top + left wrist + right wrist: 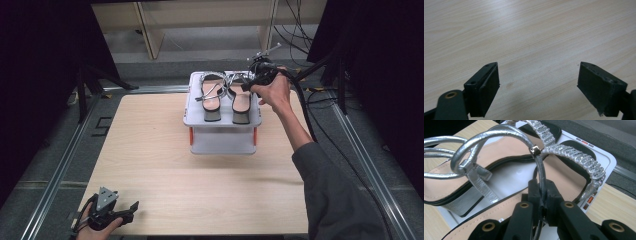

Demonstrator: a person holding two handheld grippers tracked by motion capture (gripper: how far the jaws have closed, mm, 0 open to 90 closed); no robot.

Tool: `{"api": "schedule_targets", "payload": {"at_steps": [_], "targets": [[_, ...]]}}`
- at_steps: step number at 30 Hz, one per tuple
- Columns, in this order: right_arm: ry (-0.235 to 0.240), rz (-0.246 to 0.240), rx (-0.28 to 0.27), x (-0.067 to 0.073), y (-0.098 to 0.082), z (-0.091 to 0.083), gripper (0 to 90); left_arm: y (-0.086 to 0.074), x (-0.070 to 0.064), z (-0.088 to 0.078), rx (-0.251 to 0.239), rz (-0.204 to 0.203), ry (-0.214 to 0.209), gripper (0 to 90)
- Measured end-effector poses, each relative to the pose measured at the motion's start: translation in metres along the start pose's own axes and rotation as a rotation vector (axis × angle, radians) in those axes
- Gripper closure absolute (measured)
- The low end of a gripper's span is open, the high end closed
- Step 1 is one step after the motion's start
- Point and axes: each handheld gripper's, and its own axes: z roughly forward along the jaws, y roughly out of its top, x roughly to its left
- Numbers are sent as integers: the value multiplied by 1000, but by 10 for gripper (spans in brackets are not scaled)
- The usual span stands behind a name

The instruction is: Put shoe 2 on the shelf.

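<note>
The right sandal (pixel 241 97) sits beside the left sandal (pixel 212 98) on a white box (pixel 222 134) at the far middle of the bench (pixel 200 185), and the right claw (pixel 541 202) is clamped on its thin silver strap (pixel 541 173). This looks like the start of a lift, calling next for a steady upward pull that keeps the strap pinched. The left claw (pixel 537 87) rests at the near left bench corner, jaws wide and empty

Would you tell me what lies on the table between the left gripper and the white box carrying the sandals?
Nothing: the high view shows bare wooden table between the left gripper and the white box.
</note>
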Motion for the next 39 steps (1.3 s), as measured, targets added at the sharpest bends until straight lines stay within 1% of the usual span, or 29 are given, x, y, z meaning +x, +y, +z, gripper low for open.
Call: {"api": "schedule_targets", "payload": {"at_steps": [1, 4, 7, 9, 12, 14, 15, 16, 17, 18, 19, 20, 21, 22, 23, 24, 25, 26, 28, 29, 30, 31, 32, 34, 35, 36, 37, 38, 39], "targets": [[-1, 8, 8, 0, 1, 0, 856, 0, 0, 0, 4, 5, 1, 171], [-17, 0, 17, -1, 5, 4, 858, 0, 1, 0, 12, 17, 9, 171], [-25, 4, 19, -3, 6, 4, 859, 0, 1, 0, 7, 7, 0, 171], [-15, 11, 20, -4, 6, 5, 857, 0, 1, 0, 12, 17, 7, 171], [7, 10, 17, -4, 3, 5, 848, 0, 0, 0, 3, 3, -1, 171], [30, 31, 7, -4, 2, 3, 821, 0, 1, 0, 13, 16, 7, 171], [36, 38, -7, -4, 2, 1, 795, 0, 1, 0, 12, 17, 8, 171], [61, 63, -29, -3, 3, -3, 696, 0, 1, 0, 11, 13, 5, 171], [61, 63, -29, -3, 3, -3, 696, 0, 1, 0, 11, 13, 5, 171], [72, 54, -37, 0, 3, -8, 609, 0, 1, 0, 12, 14, 4, 171], [72, 54, -37, 0, 3, -8, 609, 0, 1, 0, 12, 14, 4, 171], [60, 44, -40, 2, 0, -16, 520, 0, 1, 0, 12, 17, 7, 171], [60, 44, -40, 2, 0, -16, 520, 0, 1, 0, 12, 18, 7, 171], [76, 57, -48, 2, -5, -26, 458, 0, 1, 0, 11, 17, 7, 171], [76, 57, -48, 2, -5, -26, 458, 0, 1, 0, 12, 18, 7, 171], [80, 84, -33, 3, -7, -32, 440, 0, 1, 0, 14, 19, 7, 171], [80, 99, -57, 3, -14, -39, 417, 0, 1, 0, 13, 19, 7, 171], [80, 80, -62, 2, -16, -42, 404, 0, 1, 0, 14, 19, 8, 171], [89, 102, -73, 2, -26, -54, 392, 0, 1, 0, 9, 10, 5, 171], [89, 83, -84, 0, -30, -57, 383, 0, 0, 0, 1, -2, 1, 171], [99, 79, -98, 0, -41, -65, 379, 0, 0, 0, 3, 0, 4, 171], [99, 79, -98, 0, -41, -65, 379, 0, 0, 0, 2, -2, 2, 171], [114, 93, -103, 1, -52, -70, 374, 0, 0, 0, 2, -1, 4, 171], [114, 91, -109, 2, -56, -71, 374, 0, 0, 0, 1, -1, 5, 171], [120, 73, -125, 3, -63, -73, 370, 0, 0, 0, 1, -1, 6, 171], [122, 89, -121, 6, -68, -75, 367, 0, 0, 0, -2, -5, 3, 171], [126, 82, -125, 7, -73, -76, 365, 0, 0, 0, -4, -9, 5, 171], [113, 78, -127, 9, -79, -78, 361, 0, 1, -1, 4, 0, 6, 171], [119, 89, -125, 13, -88, -79, 356, 0, 1, -1, 3, -2, 6, 171]]}}
